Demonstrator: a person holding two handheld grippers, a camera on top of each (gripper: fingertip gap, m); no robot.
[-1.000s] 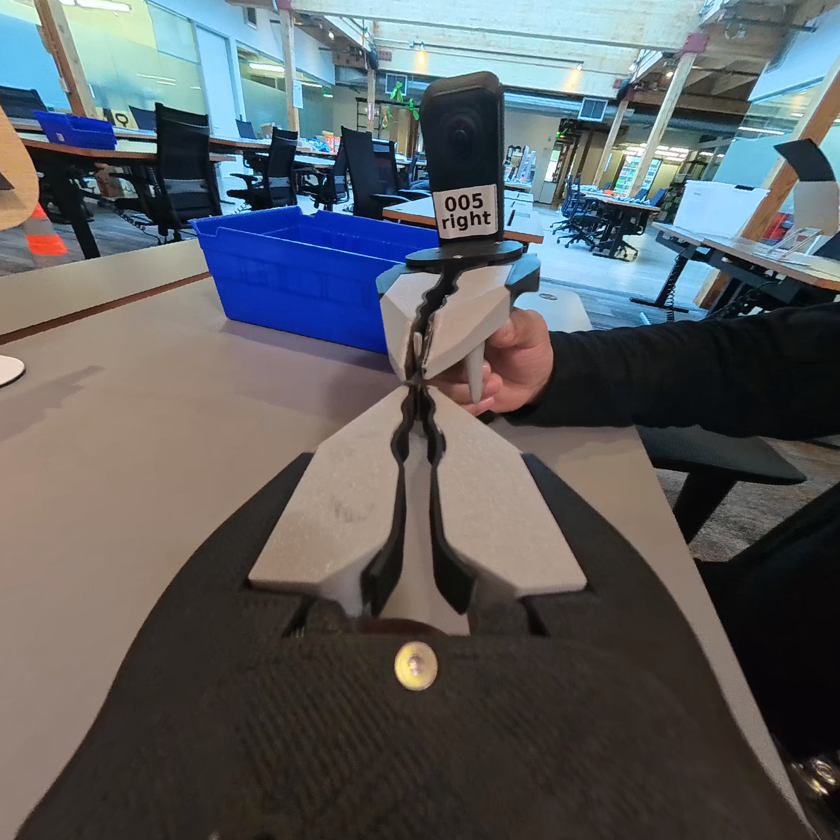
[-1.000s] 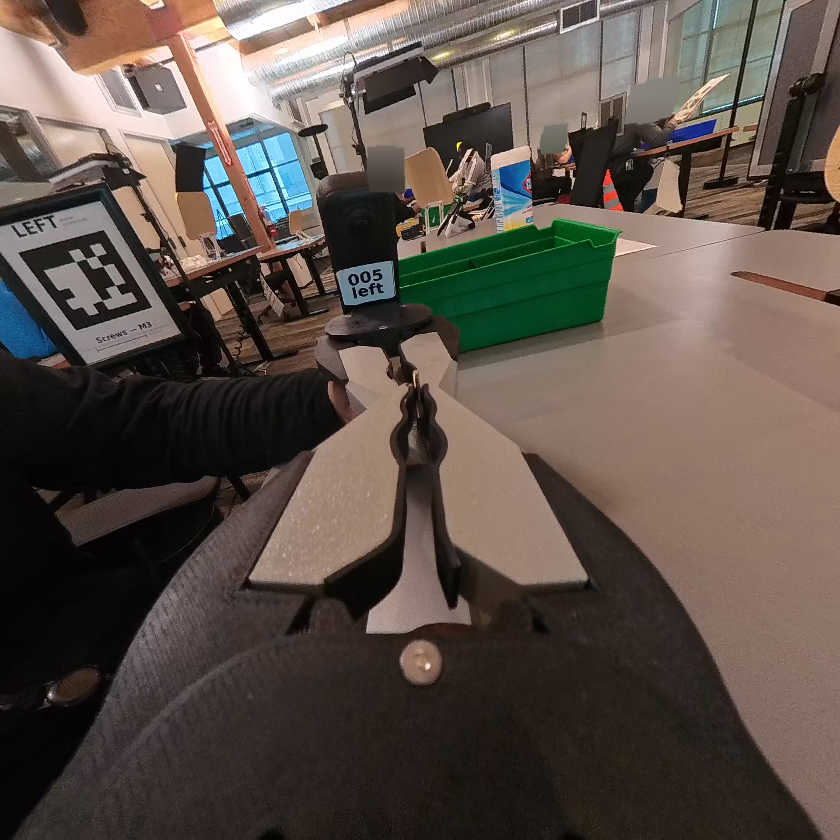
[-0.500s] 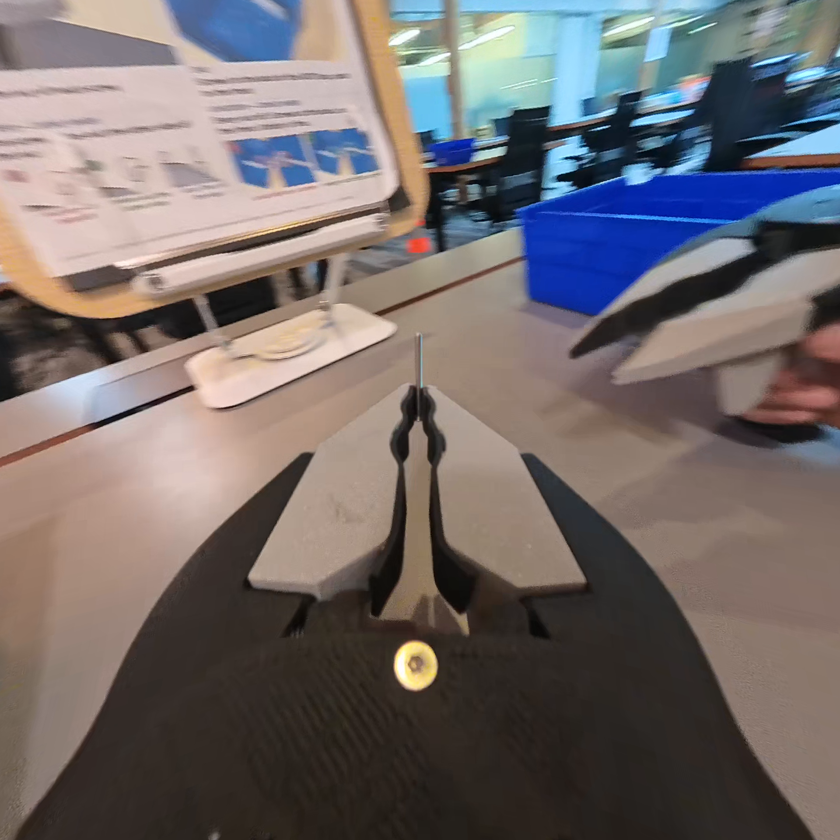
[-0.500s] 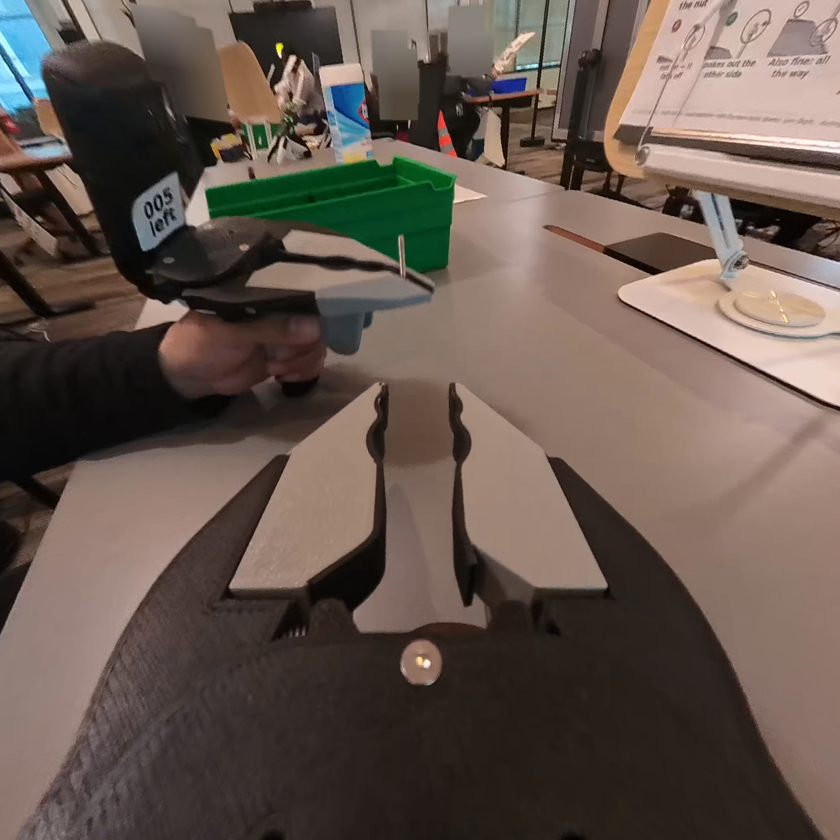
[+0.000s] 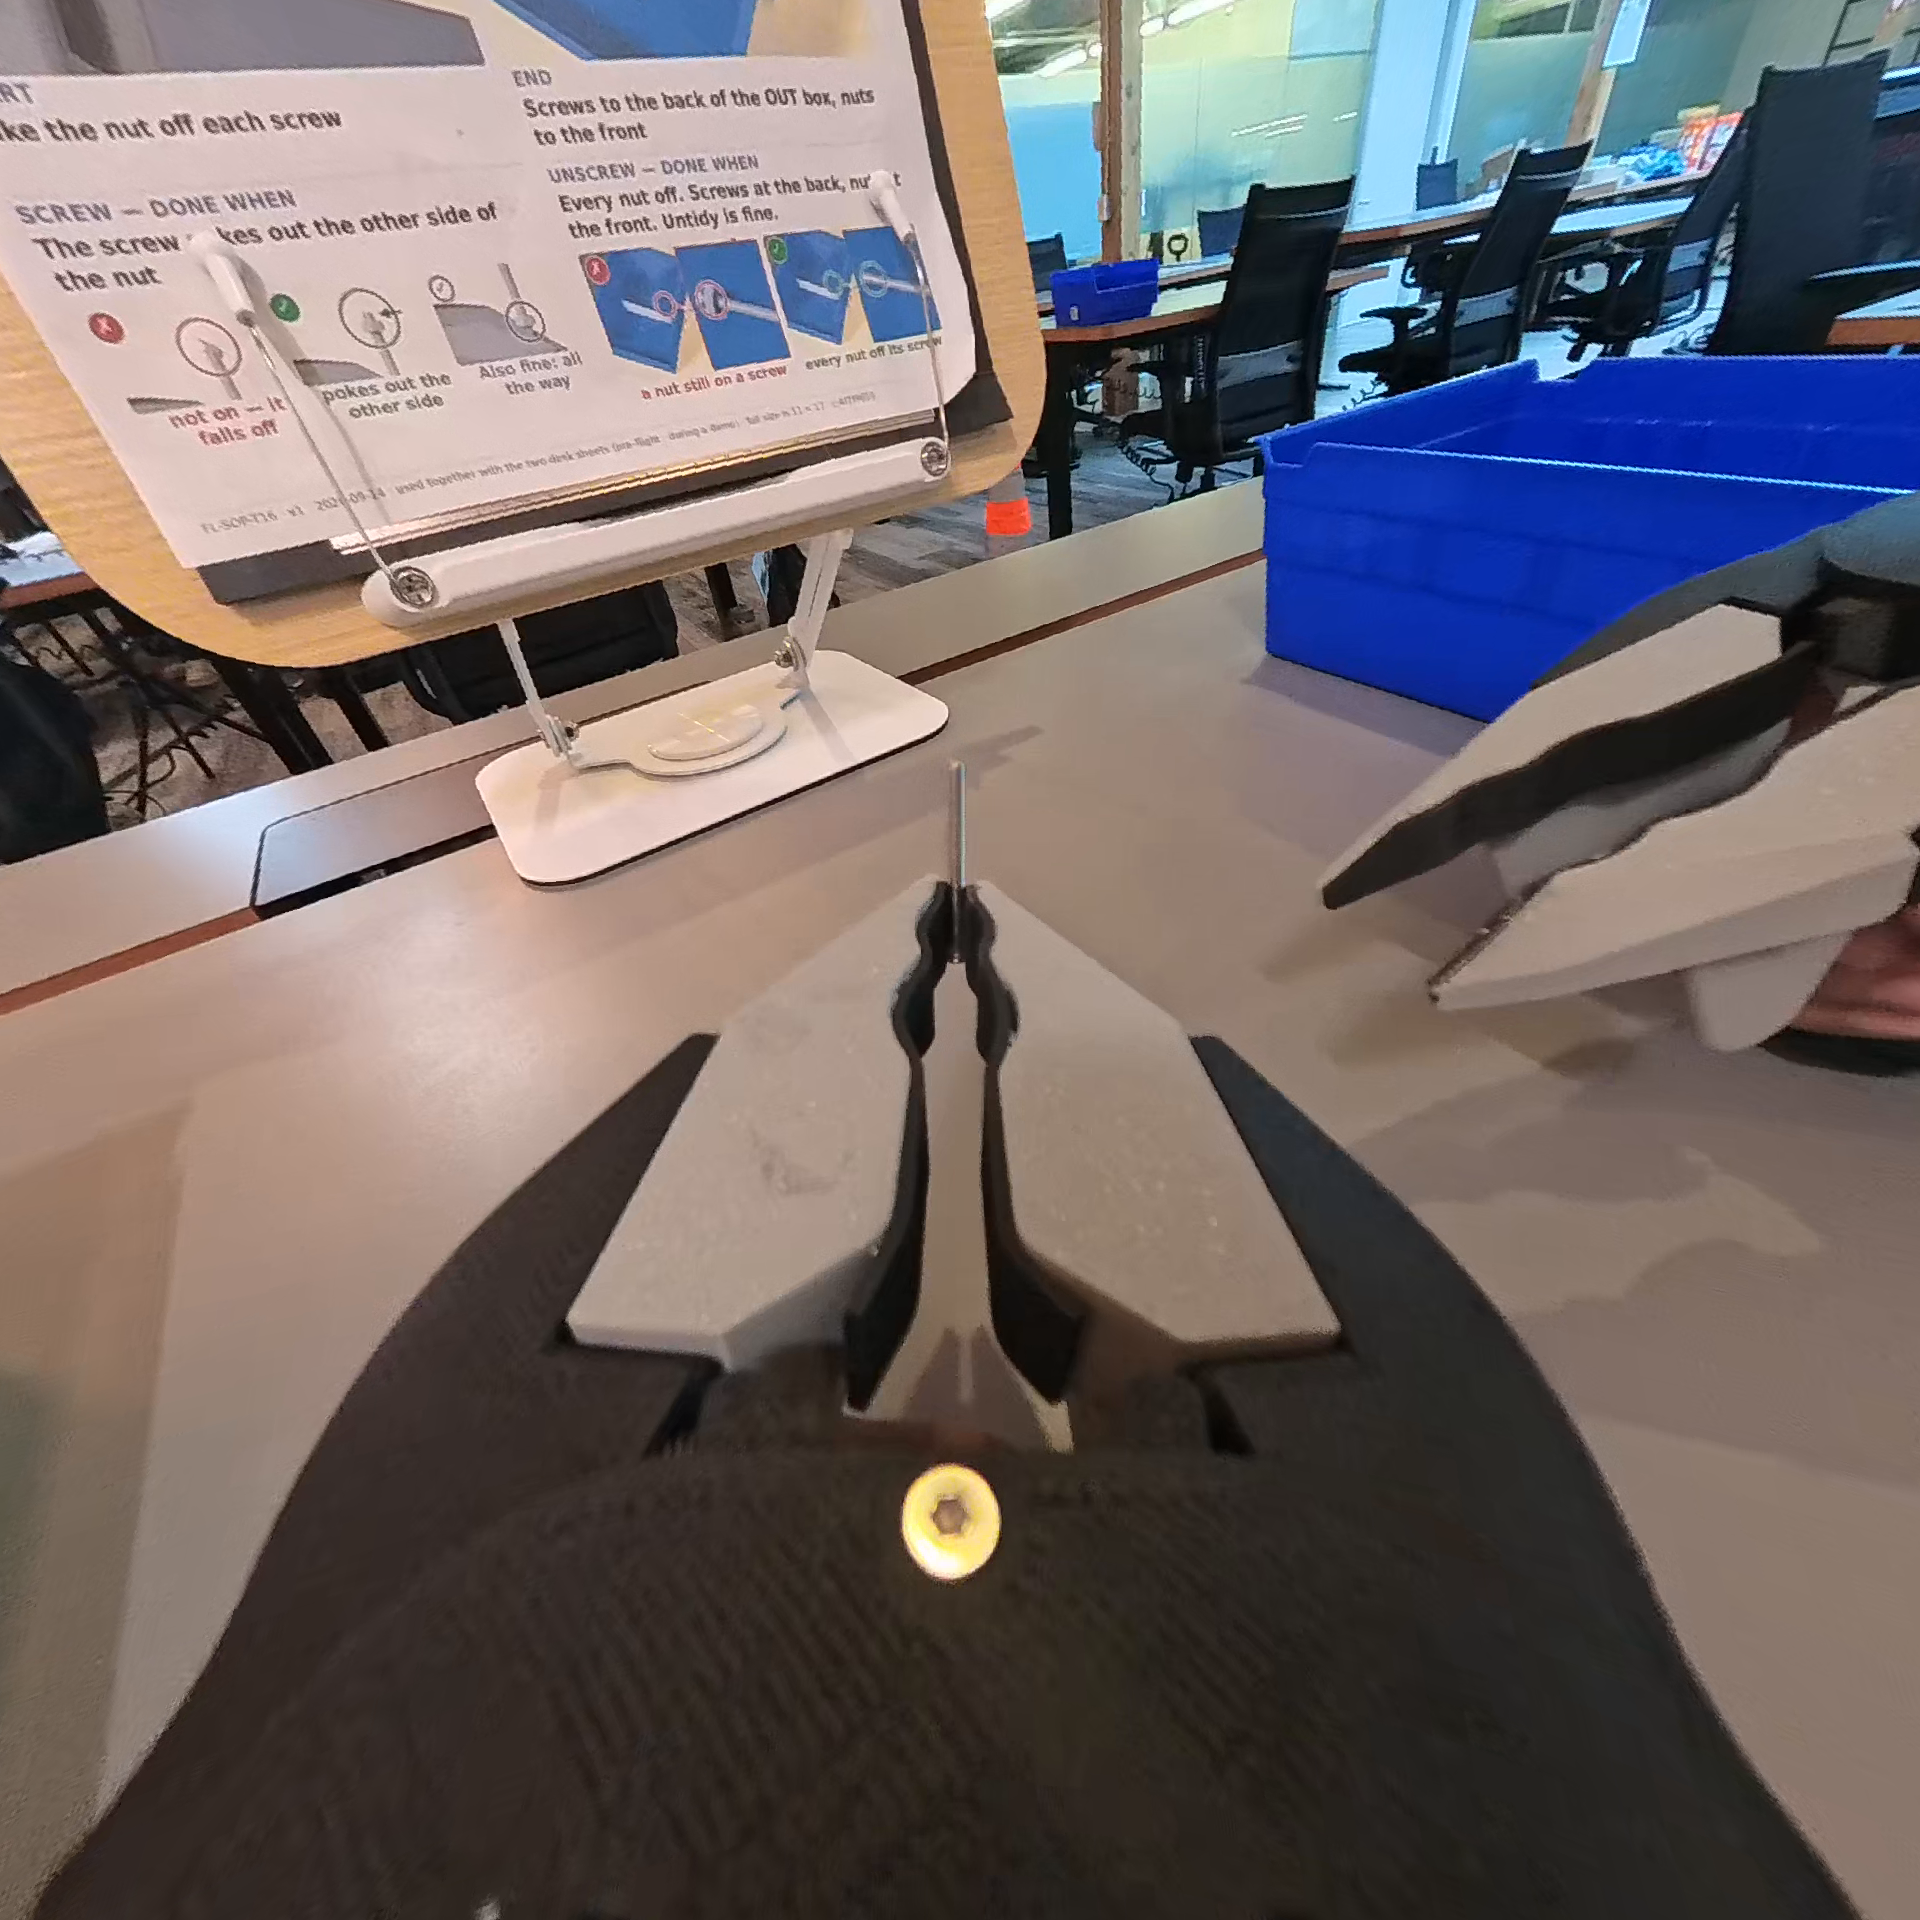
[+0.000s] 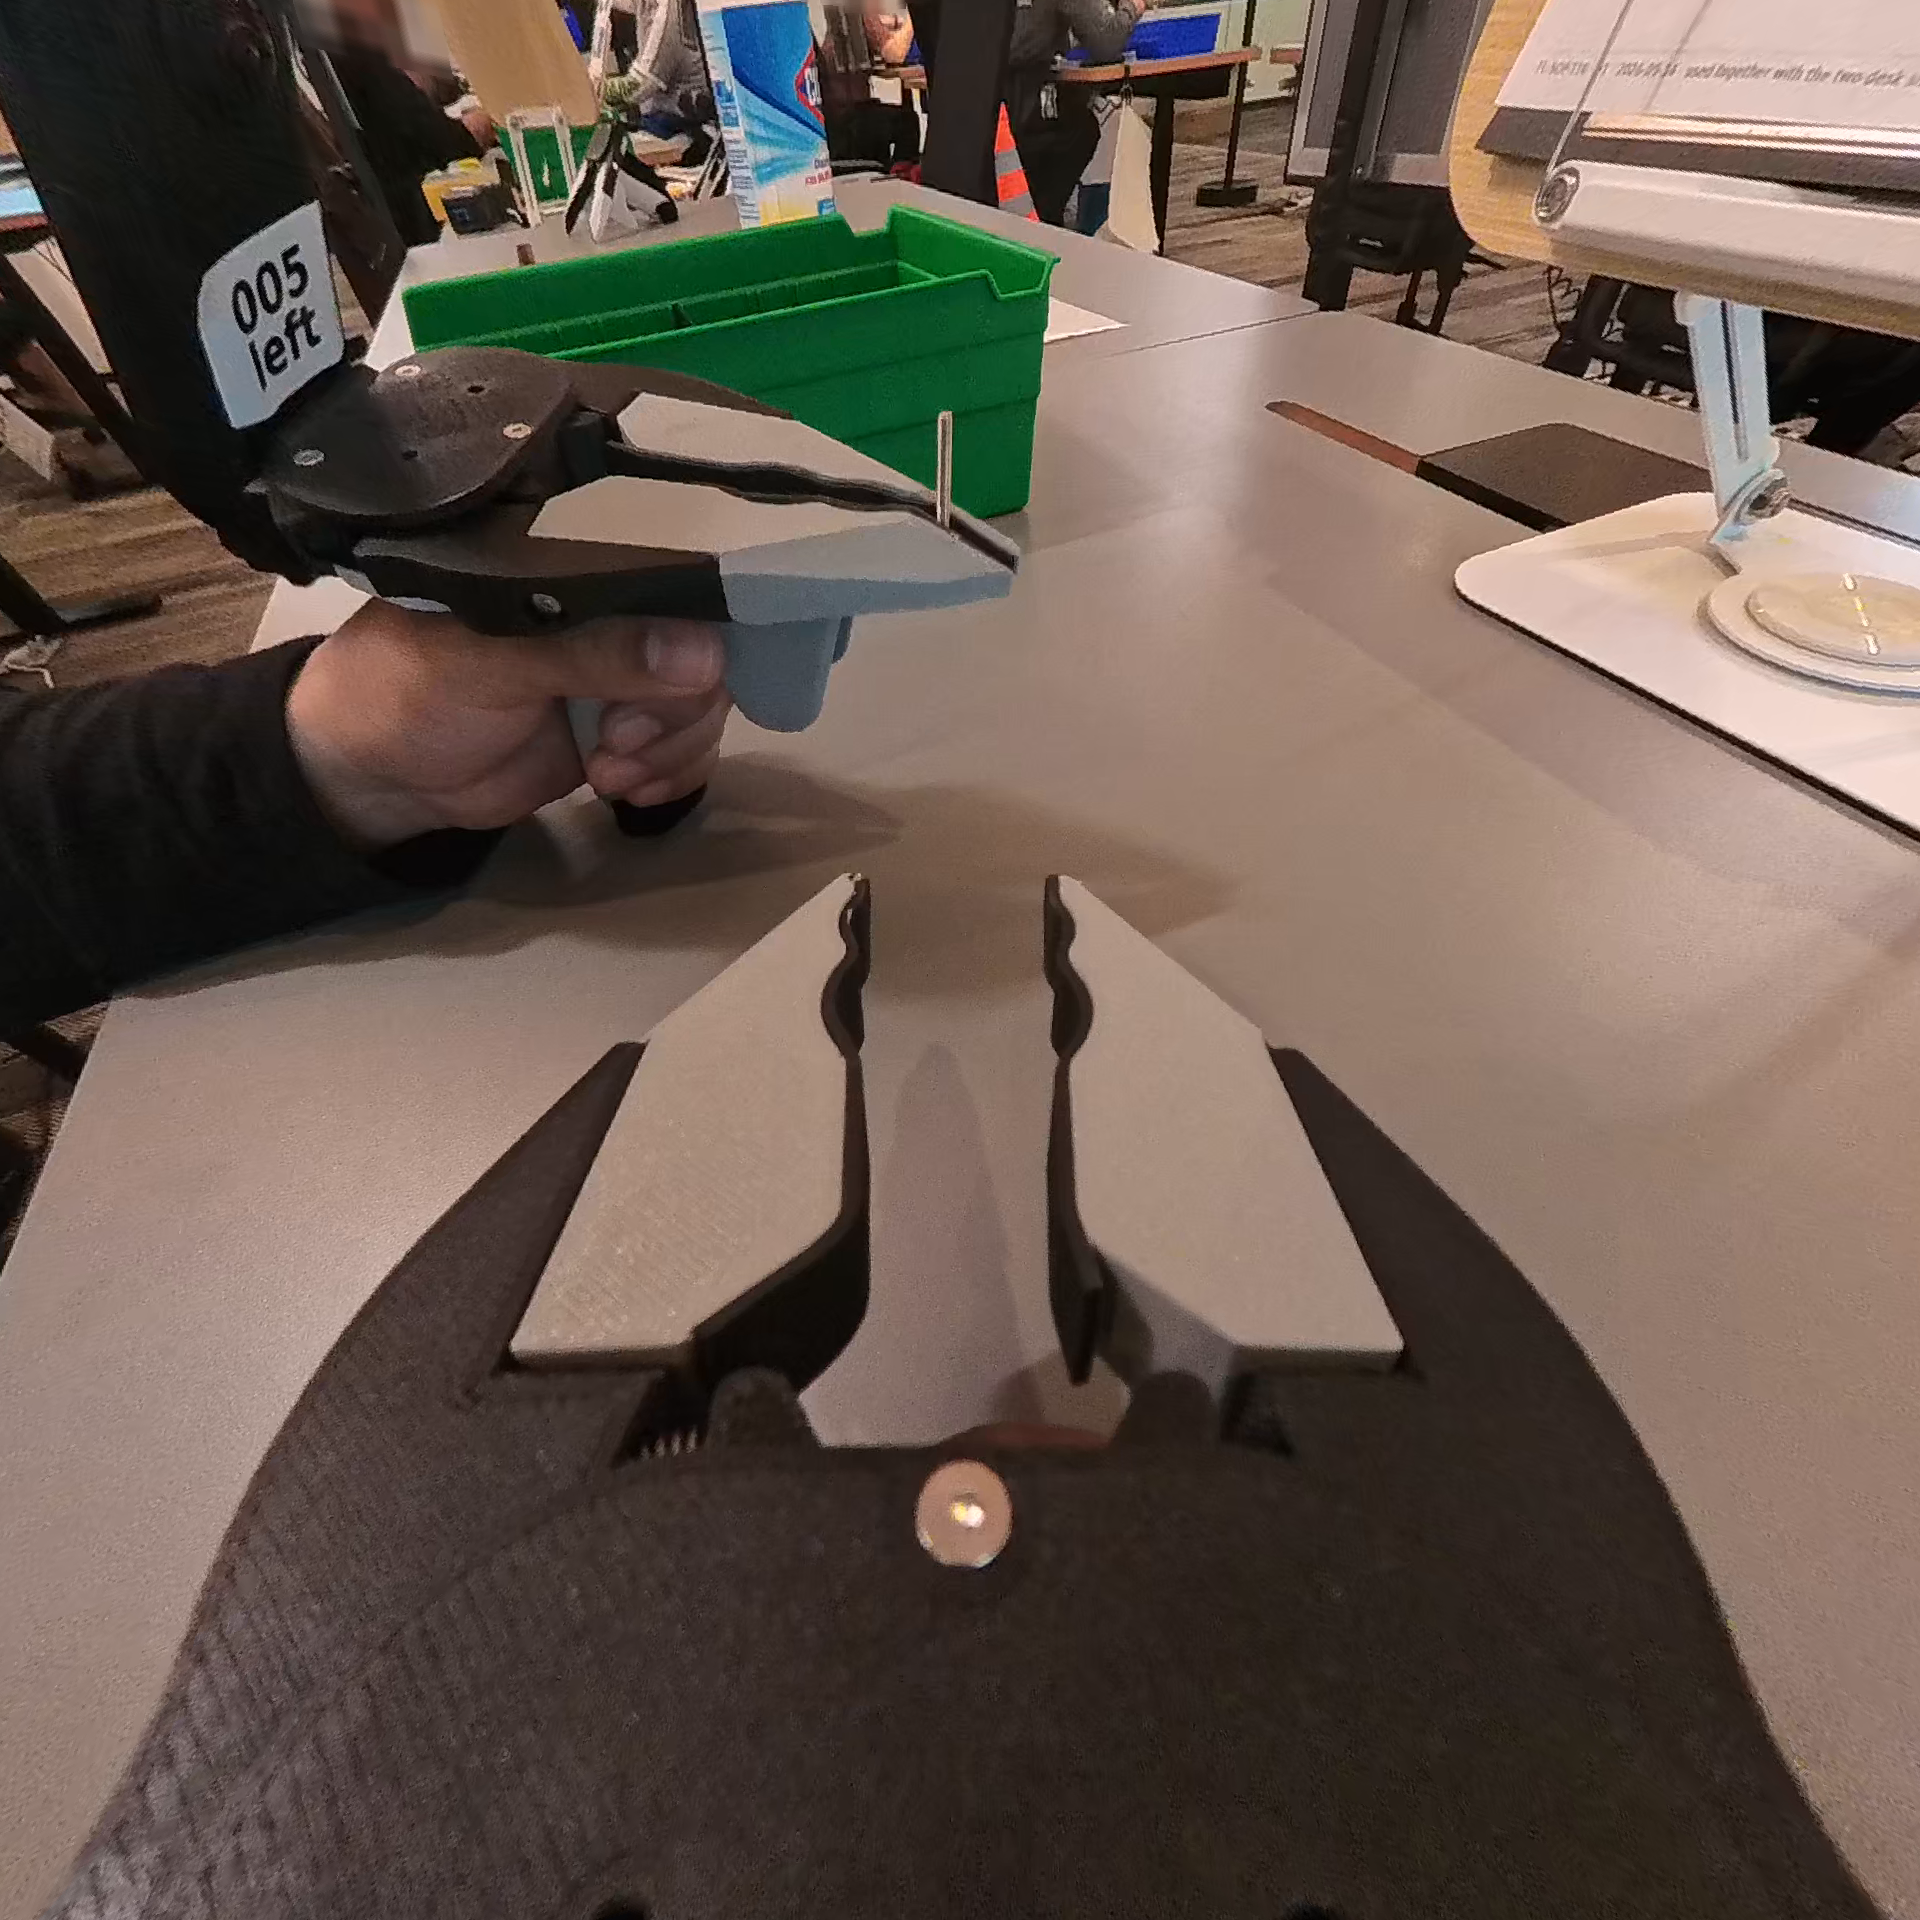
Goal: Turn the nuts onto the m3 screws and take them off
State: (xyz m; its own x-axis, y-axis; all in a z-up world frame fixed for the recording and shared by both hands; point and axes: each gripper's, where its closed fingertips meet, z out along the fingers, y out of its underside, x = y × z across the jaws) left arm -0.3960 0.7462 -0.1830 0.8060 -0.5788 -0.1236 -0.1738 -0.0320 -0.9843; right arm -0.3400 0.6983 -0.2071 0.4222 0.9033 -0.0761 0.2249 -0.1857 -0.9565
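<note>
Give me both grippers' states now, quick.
Left gripper: closed on a bare screw, standing upright.
Right gripper: open, holding nothing.

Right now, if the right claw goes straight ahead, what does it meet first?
Probably the tip of the left claw and the upright screw it grips, nearly dead ahead. Height is unclear; it may pass under toward the green bin.

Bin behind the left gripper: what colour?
Green bin, seen best in the right wrist view, behind the left gripper.
</note>
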